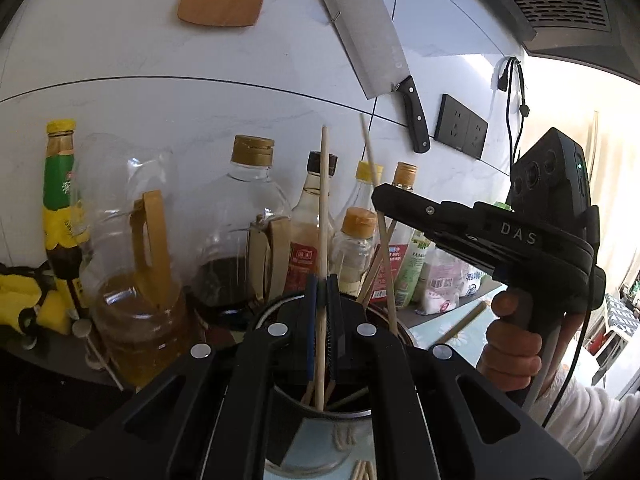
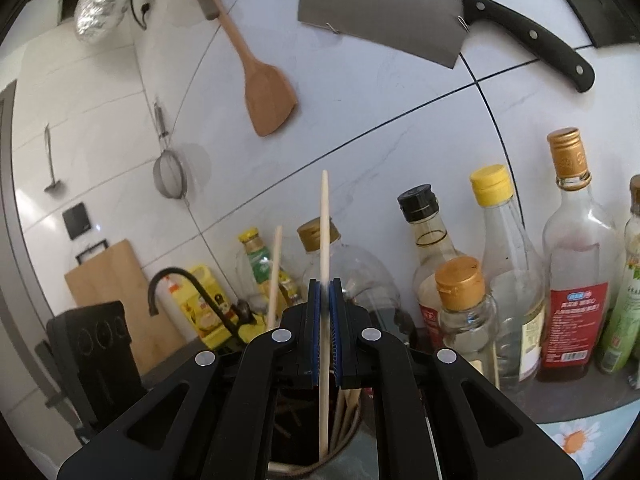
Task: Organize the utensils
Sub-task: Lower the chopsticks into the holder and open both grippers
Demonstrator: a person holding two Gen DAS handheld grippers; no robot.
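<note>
Chopstick (image 1: 322,216) stands upright, clamped between the left gripper (image 1: 321,312) pads, its lower end inside the utensil holder (image 1: 320,414), whose base is hidden by the tool. Right gripper (image 1: 384,196) appears side-on there. Right wrist view: right gripper (image 2: 326,332) pinches another chopstick (image 2: 325,240); holder contents (image 2: 344,416) indistinct.

Chopsticks (image 2: 325,280) upright in holder (image 1: 344,416); bottles (image 2: 576,248) behind; cleaver (image 2: 384,12) on wall.

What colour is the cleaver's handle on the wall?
Black, with small metal rivets; the cleaver's handle shows best in the right wrist view.
</note>
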